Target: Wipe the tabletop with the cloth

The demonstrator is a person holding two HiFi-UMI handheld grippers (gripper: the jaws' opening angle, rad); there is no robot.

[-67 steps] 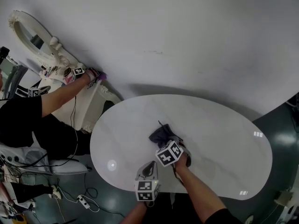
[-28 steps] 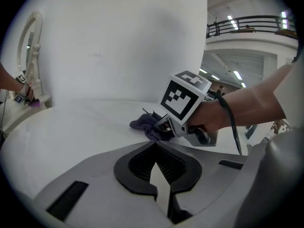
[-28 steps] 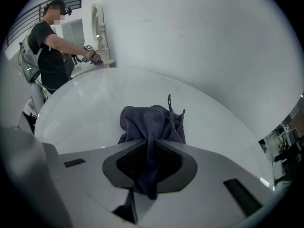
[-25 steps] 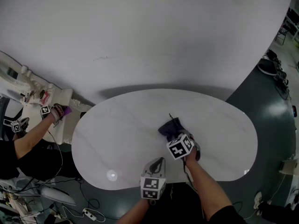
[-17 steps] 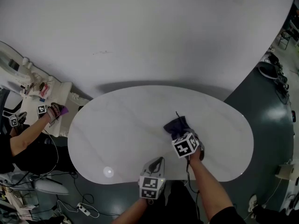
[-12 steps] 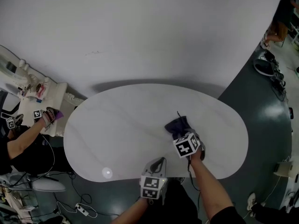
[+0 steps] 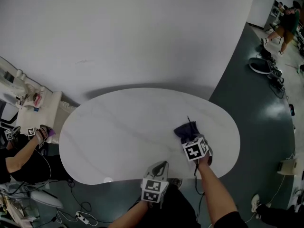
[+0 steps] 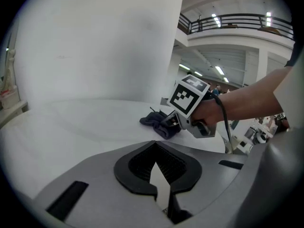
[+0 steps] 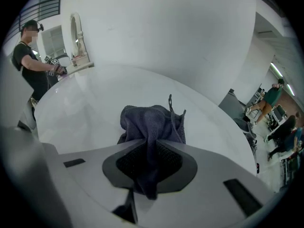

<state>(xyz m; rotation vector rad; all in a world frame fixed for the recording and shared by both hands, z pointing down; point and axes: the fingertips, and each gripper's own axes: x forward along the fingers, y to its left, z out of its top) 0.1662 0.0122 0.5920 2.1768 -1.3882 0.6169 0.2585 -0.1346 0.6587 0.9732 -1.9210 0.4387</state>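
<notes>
A dark blue-grey cloth (image 7: pixel 186 129) lies bunched on the white oval tabletop (image 7: pixel 118 132), toward its right end. My right gripper (image 7: pixel 190 138) is shut on the near part of the cloth. In the right gripper view the cloth (image 9: pixel 151 121) runs back between the pads of the right gripper (image 9: pixel 149 161) and its bulk rests on the tabletop (image 9: pixel 90 103). My left gripper (image 7: pixel 159 168) hovers at the table's near edge, shut and holding nothing. The left gripper view shows the left gripper (image 8: pixel 159 175), the cloth (image 8: pixel 156 122) and the right gripper (image 8: pixel 176 122) ahead.
A curved white backdrop (image 7: pixel 142 32) rises behind the table. At the left a person (image 7: pixel 19 156) with grippers works at a white ornate dresser (image 7: pixel 42 103). Cables (image 7: pixel 80 216) lie on the dark floor. More people (image 7: pixel 284 18) and gear stand at the far right.
My right gripper has dragged the cloth from the table's middle toward its right end. The left gripper has kept its place at the near edge. The head view has swung right.
</notes>
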